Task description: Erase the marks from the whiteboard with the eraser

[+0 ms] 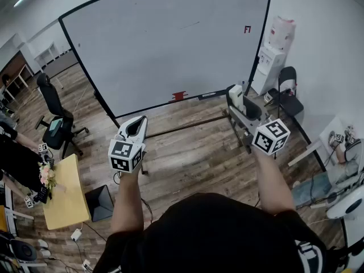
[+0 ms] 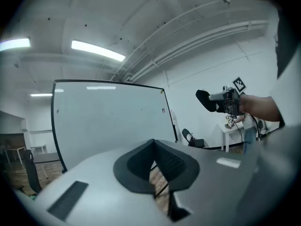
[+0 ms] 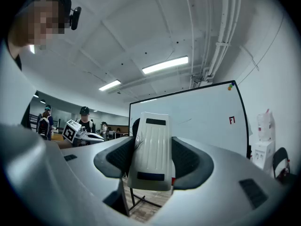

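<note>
My right gripper (image 3: 153, 160) has its dark ribbed fingers (image 3: 189, 160) pinching the white ribbed plastic eraser (image 3: 151, 147) by its two long sides. The eraser stands upright between them with its far end sticking out past the fingertips. I judge that grip is meant to let the wiping face reach the board before the fingers do; which face carries the felt I cannot tell from here.

My left gripper (image 2: 154, 166) has its fingers (image 2: 136, 165) pressed together at the tips with nothing between them. It hangs level to the left of the right one and looks like the spare hand, out of the wiping path.

Both grippers are held out in front of me over the brown wooden floor (image 1: 187, 152), pointing at the large black-framed whiteboard (image 1: 170, 44) on the far side. The eraser is well apart from the board, not touching it, so I judge no wiping stroke is under way.

On the board, a small red mark (image 1: 247, 29) sits high toward the right edge, and a faint thin dark stroke (image 1: 191, 24) lies nearer the middle. The rest of the surface looks blank from this far off. The red mark is on my right side, which suits the eraser being in my right fingers. A small red object (image 1: 178, 95) rests on the ledge along the board's lower edge; I cannot tell what it is.
</note>
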The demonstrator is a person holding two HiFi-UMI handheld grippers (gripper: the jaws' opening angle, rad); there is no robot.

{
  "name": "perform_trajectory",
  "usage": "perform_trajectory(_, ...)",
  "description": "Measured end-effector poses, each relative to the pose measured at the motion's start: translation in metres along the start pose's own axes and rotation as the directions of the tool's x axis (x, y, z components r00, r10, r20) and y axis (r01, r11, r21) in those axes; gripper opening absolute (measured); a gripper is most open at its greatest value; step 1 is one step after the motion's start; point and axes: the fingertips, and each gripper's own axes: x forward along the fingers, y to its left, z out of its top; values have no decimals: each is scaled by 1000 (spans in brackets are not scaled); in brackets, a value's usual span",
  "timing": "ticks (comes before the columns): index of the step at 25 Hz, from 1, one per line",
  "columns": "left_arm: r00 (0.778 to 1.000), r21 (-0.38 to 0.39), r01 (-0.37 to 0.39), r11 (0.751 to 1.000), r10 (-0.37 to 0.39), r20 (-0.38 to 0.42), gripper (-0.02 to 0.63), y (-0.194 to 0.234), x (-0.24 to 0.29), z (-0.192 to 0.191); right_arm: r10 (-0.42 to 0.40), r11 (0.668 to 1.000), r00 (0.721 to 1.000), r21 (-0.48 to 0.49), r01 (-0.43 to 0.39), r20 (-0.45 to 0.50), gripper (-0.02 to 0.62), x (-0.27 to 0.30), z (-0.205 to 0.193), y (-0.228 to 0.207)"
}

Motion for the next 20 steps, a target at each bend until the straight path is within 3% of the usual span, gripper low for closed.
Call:
perform_trajectory(6,1000,-39,8,999,-9,-21,11,1,-11,-13,27,999,1000,23,-26,-8,247,6,0,13)
perform_trajectory(20,999,-38,39,999,-40,-20,11,15,-21,-15,1,998,1000,60,0,-17,249,15,-3,23)
